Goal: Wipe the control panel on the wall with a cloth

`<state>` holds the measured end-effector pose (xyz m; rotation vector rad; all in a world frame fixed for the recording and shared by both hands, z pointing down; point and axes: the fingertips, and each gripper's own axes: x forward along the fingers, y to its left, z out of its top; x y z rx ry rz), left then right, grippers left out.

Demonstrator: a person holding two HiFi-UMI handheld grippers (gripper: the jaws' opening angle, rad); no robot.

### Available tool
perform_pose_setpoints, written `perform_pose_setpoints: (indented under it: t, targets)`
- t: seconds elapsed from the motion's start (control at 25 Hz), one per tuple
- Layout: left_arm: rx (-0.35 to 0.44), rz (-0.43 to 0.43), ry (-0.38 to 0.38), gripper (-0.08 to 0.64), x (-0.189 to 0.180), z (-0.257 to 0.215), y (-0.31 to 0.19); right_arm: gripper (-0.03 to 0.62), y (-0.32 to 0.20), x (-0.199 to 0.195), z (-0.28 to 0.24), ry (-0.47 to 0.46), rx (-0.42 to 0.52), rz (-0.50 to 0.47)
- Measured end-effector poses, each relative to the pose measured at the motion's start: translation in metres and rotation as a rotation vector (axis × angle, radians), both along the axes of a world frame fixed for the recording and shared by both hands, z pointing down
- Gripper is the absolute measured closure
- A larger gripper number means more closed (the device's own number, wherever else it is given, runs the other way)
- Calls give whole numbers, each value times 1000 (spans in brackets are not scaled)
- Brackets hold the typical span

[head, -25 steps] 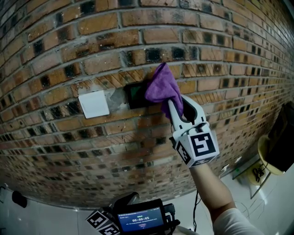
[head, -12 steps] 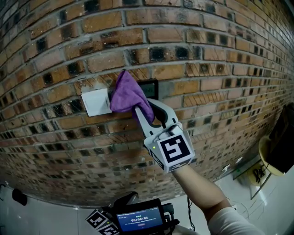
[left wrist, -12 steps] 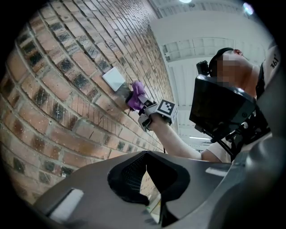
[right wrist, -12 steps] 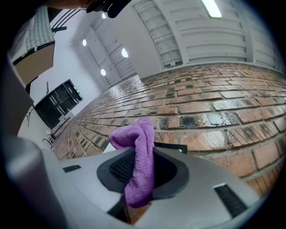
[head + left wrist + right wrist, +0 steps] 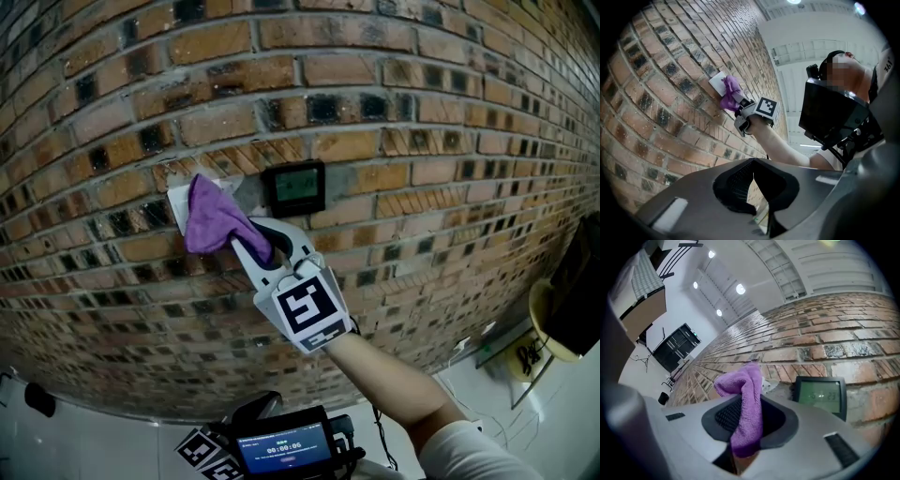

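The control panel is a small black box with a green display, set in the brick wall. To its left, a purple cloth presses on a white wall plate. My right gripper is shut on that cloth, down and left of the panel. In the right gripper view the cloth hangs between the jaws of the right gripper, with the panel off to the right. My left gripper stays low near the body. In its own view the left gripper is shut on nothing.
A grey mortar patch lies between plate and panel. At the right edge are a yellow round object and a dark item above a white floor. A small black object sits low at the left.
My right gripper has carried the cloth left and slightly down, off the control panel and onto the white plate. The panel's display is now uncovered. The left gripper has not moved.
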<state>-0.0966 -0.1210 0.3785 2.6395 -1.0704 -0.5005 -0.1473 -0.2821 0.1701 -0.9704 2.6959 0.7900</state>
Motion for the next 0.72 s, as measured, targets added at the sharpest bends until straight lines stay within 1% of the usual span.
perform_pose_setpoints:
  t: [0.12,0.36,0.56,0.72]
  targets:
    - [-1,-10,1,572,-2,0,1,489,-9,5,2,-1,-13,19]
    - [-3,-8,-3,572,-2,1,0,489,-19,28,-1,-43,-25,67]
    - [-6,11,-8,572,3,1,-2,489,-26,52,0,-55,-17,116]
    - [-6,23,-7,572,7,2,-4,489,-21,61,-3,-56,7,125]
